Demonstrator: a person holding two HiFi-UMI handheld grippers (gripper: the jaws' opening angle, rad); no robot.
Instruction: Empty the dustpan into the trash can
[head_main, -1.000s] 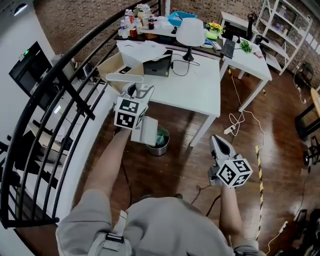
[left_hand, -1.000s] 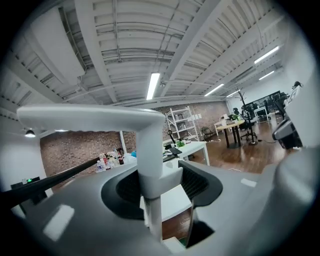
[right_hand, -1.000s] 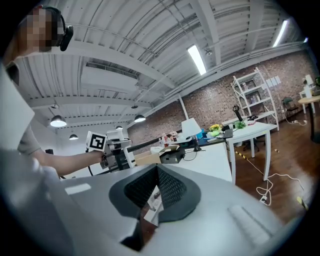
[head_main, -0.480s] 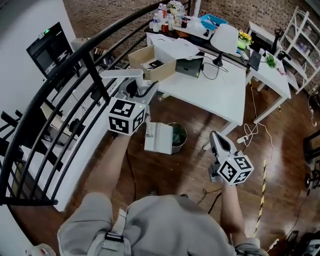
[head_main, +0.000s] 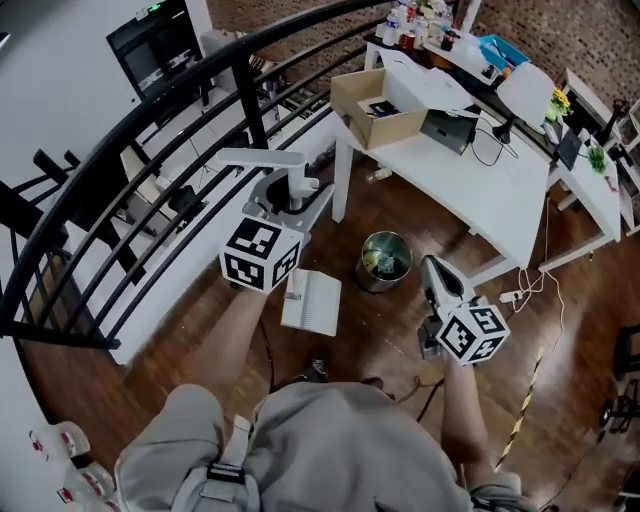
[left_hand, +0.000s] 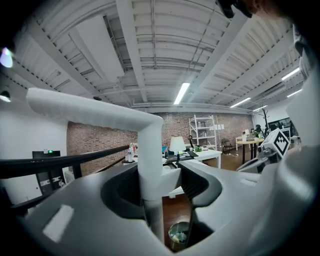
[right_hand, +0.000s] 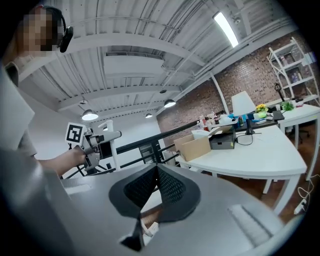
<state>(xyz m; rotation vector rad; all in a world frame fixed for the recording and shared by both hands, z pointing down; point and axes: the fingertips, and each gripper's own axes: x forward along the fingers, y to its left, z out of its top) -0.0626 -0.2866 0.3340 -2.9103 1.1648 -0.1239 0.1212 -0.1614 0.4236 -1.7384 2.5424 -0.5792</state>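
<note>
**Holding a dustpan beside a trash can**

Looking steeply down onto a dark wooden floor (head_main: 375, 335) in the head view. Gripping the dustpan (head_main: 312, 302) by its white upright handle post, with the left gripper (head_main: 287, 195) fingers clamped on either side of the post and the handle's top bar jutting toward ten o'clock. Hanging the ribbed white pan below that gripper, at about eight o'clock from the trash can (head_main: 384, 262), near it but not over its mouth. Standing upright on the floor: a round metal can, open-topped, with rubbish showing inside, below the edge of a white bench (head_main: 500, 190) at its one o'clock. Holding the right gripper (head_main: 432, 268) at four o'clock from the can, fingers together with nothing between them. Curving past at nine o'clock, a black railing (head_main: 250, 100).
</note>
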